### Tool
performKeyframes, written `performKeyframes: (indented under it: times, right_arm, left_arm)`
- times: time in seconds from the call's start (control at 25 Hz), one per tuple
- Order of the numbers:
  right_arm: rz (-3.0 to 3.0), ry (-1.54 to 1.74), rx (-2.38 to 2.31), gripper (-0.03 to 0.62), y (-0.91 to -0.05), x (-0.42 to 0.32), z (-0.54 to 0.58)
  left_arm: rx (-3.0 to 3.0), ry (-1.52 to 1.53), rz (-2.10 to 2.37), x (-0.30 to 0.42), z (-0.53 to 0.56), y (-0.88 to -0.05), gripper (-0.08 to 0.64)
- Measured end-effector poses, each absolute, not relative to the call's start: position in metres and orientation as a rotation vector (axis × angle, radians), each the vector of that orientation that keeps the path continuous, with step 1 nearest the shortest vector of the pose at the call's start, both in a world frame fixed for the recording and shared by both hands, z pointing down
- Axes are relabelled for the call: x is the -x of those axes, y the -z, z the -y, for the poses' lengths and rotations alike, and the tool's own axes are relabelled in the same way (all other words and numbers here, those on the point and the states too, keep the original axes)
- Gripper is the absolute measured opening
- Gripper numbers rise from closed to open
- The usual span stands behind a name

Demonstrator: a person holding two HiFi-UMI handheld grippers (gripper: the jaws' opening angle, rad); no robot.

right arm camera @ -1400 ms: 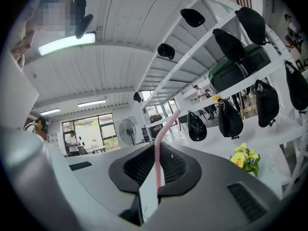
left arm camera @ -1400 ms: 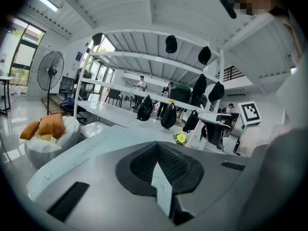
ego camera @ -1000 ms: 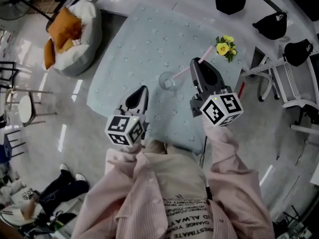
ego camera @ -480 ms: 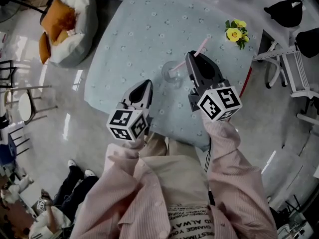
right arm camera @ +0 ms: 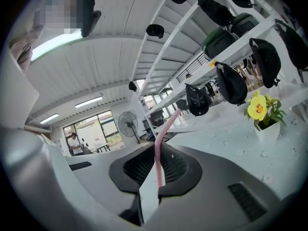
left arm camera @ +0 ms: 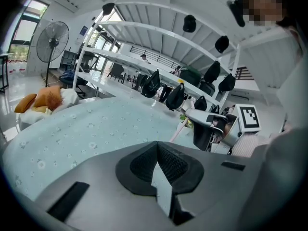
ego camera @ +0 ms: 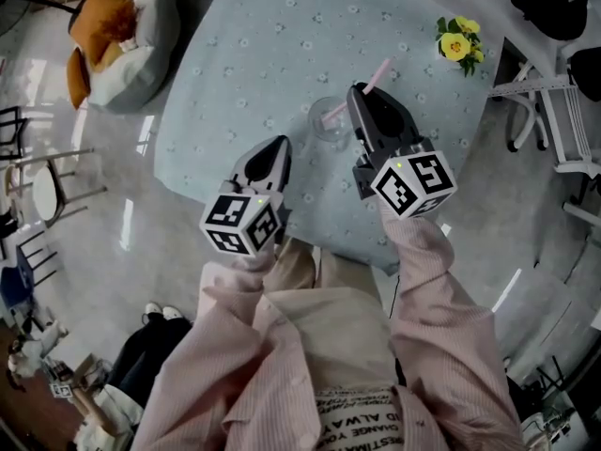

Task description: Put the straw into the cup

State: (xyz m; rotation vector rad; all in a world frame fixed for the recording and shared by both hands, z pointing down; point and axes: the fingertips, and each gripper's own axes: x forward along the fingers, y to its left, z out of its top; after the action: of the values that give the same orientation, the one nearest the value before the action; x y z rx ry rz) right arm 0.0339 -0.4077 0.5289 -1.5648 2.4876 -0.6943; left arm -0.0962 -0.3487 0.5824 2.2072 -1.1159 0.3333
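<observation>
Right hand-held gripper [ego camera: 360, 97] is closed on the pink straw [ego camera: 377, 71]: its own view shows the straw pinched between the pads, with the bent upper part rising above them. In the head view the straw slants down and to the left from the jaws, and its lower end overlaps the mouth of the clear cup [ego camera: 331, 132], which stands upright on the pale floral table [ego camera: 235, 54]. I cannot tell whether the tip is just over the rim or already inside. Left hand-held gripper [ego camera: 278, 147] hangs near the cup's left side, apart from it, with jaws together and nothing between them. A potted yellow flower [ego camera: 457, 41] stands well apart from the cup. Judgement: pick-up and approach are done; seating the straw and letting go are left.
</observation>
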Motion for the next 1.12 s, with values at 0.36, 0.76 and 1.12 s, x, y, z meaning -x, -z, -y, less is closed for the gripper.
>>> performKeyframes:
  times: [0.36, 0.76, 1.12]
  right_arm:
    - [-2.444, 0.760, 1.583, 0.028, -0.546, -0.033, 0.406]
    - [-2.415, 0.845, 1.600, 0.108, -0.558, -0.038, 0.399]
    - [-2.378, 0.934, 1.650, 0.132, -0.570, -0.048, 0.382]
  left_arm:
    - [-2.199, -0.330, 1.105, 0.094, 0.345, -0.587, -0.002]
    - [-2.212, -0.320, 1.087, 0.086, 0.342, -0.582, -0.002]
    - [-2.236, -0.304, 1.079, 0.081, 0.336, -0.570, -0.002]
